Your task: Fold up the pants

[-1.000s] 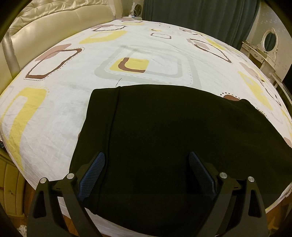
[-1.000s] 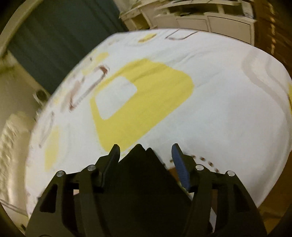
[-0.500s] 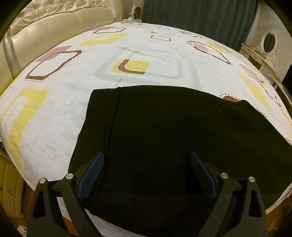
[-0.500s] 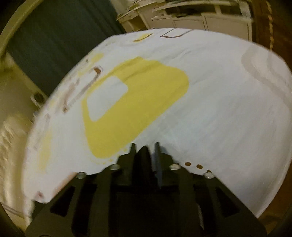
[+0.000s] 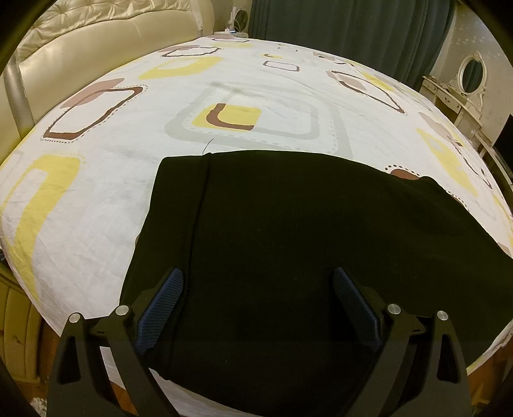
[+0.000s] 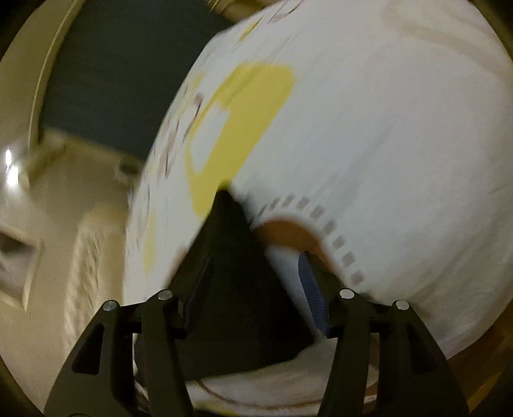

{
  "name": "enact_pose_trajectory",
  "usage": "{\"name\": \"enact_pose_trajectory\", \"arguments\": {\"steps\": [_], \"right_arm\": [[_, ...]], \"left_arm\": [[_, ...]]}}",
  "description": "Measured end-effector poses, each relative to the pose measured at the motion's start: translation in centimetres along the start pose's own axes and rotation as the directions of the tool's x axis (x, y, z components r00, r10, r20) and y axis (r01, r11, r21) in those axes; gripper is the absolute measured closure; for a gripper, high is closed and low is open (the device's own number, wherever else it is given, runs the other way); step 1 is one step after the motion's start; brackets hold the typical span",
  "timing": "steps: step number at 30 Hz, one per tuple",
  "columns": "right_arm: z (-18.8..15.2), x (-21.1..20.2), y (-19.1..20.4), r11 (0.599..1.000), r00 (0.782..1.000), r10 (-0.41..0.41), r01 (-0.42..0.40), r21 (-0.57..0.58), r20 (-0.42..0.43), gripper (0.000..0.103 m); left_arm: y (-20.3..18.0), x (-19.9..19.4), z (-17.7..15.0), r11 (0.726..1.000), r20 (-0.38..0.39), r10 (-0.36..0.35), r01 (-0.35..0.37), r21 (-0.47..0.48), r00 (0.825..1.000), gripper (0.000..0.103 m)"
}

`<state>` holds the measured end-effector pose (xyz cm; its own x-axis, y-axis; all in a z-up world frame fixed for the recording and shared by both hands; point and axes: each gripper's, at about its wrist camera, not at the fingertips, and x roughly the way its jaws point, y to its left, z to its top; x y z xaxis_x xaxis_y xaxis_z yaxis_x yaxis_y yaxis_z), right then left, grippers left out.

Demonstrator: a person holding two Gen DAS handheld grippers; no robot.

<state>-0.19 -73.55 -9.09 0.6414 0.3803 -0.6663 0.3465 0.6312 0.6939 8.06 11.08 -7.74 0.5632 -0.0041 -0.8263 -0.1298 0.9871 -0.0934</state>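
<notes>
Black pants (image 5: 288, 224) lie folded flat on the patterned bed sheet (image 5: 96, 208), near its front edge. My left gripper (image 5: 258, 272) hovers just above them, open wide, blue pads on either side of bare black cloth. In the blurred right wrist view, a pointed corner of the pants (image 6: 237, 288) lies on the sheet (image 6: 384, 144) between the fingers of my right gripper (image 6: 253, 259). Its jaws are opening; the right pad (image 6: 311, 288) stands clear of the cloth, while the left finger is dark against the pants.
A padded cream headboard (image 5: 80, 41) runs along the far left. Dark green curtains (image 5: 352, 29) hang behind the bed, with a small fan (image 5: 239, 22) beside them. A white dressing table with an oval mirror (image 5: 465, 80) stands at the right. The bed's edge is close below both grippers.
Half a second ago the right gripper was pinched shut on the pants corner; now its jaws stand apart and its view has swung and tilted. The left gripper and the pants under it have not moved.
</notes>
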Motion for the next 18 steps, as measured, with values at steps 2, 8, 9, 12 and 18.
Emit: {"name": "enact_pose_trajectory", "arguments": {"steps": [2,8,9,12,18], "right_arm": [[-0.4,0.8,2.0,0.992,0.996,-0.087,0.084,-0.096,-0.031,0.056],[-1.8,0.7,5.3,0.971,0.982,-0.186,0.182,-0.158,-0.014,0.085],[-2.1,0.3,5.8,0.971,0.984,-0.181,0.179,-0.157,0.005,0.085],[-2.7,-2.1,8.4,0.980,0.991,-0.114,0.124,-0.156,0.074,0.086],[-3.8,-4.5,15.0,0.974,0.991,-0.018,0.047,-0.222,0.132,0.086]], "left_arm": [[0.0,0.0,0.0,1.000,-0.001,-0.002,0.002,0.000,1.000,0.009],[0.0,-0.1,0.1,1.000,-0.013,-0.004,0.004,-0.001,1.000,0.009],[0.0,-0.2,0.2,1.000,-0.018,-0.005,0.005,-0.003,1.000,0.009],[0.1,-0.6,0.3,1.000,-0.035,0.000,0.000,-0.007,0.999,0.009],[0.2,-2.4,0.3,0.999,-0.031,0.010,-0.011,-0.030,0.999,0.009]]}}
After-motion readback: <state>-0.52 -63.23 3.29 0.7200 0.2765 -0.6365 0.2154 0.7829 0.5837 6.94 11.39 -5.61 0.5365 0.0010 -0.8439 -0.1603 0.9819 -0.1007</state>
